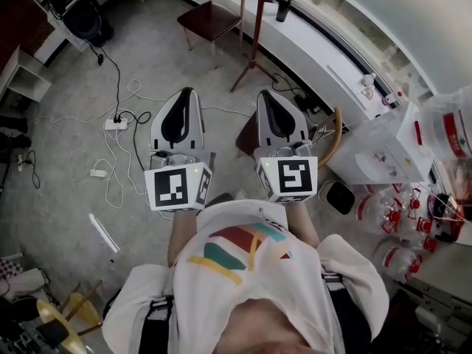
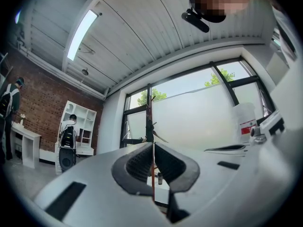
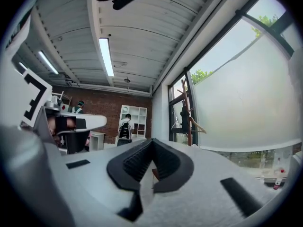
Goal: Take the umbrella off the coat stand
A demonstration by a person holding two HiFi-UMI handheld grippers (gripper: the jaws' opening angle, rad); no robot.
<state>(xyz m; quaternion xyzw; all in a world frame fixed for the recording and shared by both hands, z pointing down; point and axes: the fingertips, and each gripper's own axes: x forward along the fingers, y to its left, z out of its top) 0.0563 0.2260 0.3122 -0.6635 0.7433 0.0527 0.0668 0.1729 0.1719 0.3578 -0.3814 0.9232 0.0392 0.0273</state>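
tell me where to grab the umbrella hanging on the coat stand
I'd take the umbrella by its dark folded body: it hangs upright, close against the coat stand pole. Come in level from the room side, since the window is right behind, jaws straddling it. Its handle is too small to make out.

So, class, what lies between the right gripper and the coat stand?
Head view: only bare grey floor separates the right gripper from the coat stand.

Coat stand [image 1: 255,28] wood, smooth; floor [image 1: 158,54] matt concr.
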